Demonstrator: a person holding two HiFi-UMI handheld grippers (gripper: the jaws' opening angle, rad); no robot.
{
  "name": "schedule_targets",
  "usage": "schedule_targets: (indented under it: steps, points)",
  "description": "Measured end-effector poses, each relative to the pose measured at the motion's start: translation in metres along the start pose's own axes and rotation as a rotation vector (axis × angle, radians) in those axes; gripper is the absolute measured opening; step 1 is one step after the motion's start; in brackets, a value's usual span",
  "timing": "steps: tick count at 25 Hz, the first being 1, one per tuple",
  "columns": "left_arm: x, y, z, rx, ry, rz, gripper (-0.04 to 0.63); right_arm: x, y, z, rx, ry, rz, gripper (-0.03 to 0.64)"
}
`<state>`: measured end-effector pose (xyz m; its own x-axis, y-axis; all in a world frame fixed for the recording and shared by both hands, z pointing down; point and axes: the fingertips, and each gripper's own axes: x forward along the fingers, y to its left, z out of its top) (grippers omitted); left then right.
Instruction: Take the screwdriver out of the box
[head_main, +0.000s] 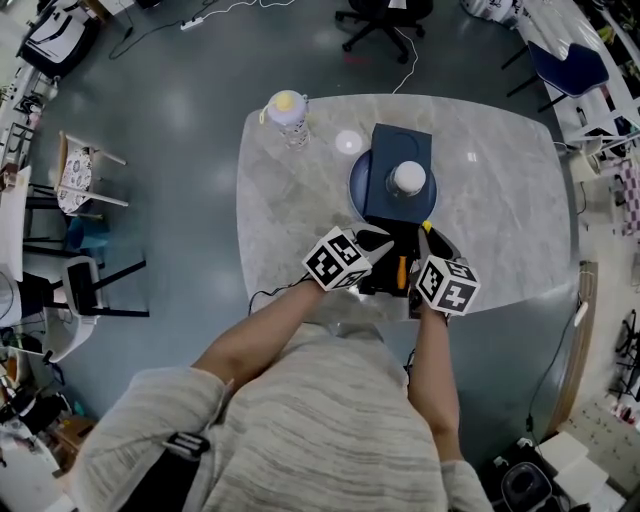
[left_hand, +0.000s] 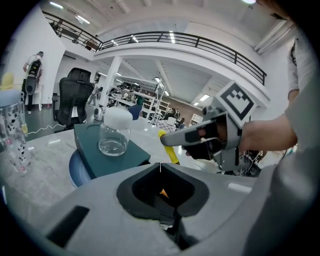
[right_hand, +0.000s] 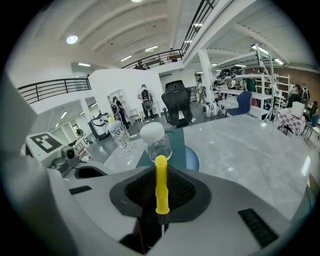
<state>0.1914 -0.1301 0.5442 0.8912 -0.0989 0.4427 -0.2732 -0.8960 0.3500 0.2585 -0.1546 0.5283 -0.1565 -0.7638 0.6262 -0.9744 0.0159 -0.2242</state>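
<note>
My right gripper is shut on the yellow handle of a screwdriver, which stands upright between its jaws with the thin metal shaft pointing back toward the camera. In the left gripper view the right gripper hangs above the table with the screwdriver sticking out below its tip. My left gripper is shut, its jaw tips meeting on nothing I can make out. In the head view both grippers, left and right, hover close together at the table's near edge over a dark shape with an orange piece.
A dark teal box rests on a blue plate mid-table, with a white-lidded glass jar on top. A clear bottle with a yellow cap stands at the far left of the marble table. Chairs stand around the table.
</note>
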Motion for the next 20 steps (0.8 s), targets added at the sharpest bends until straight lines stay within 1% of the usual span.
schedule_targets:
  steps: [4, 8, 10, 14, 20]
  points:
    - [0.015, 0.002, -0.005, -0.044, 0.045, 0.039, 0.017, -0.014, -0.004, 0.021, -0.016, -0.058, 0.021, 0.066]
    - [0.033, 0.002, -0.011, -0.096, 0.085, 0.073, 0.017, -0.026, -0.009, 0.034, -0.03, -0.101, 0.049, 0.066]
    - [0.041, 0.004, -0.016, -0.143, 0.1, 0.094, 0.017, -0.03, -0.012, 0.037, -0.045, -0.113, 0.062, 0.066]
    - [0.058, 0.008, -0.024, -0.263, 0.12, 0.135, 0.017, -0.035, -0.017, 0.044, -0.073, -0.133, 0.09, 0.066]
    - [0.078, 0.021, -0.038, -0.354, 0.166, 0.208, 0.028, -0.04, -0.024, 0.051, -0.088, -0.145, 0.13, 0.066]
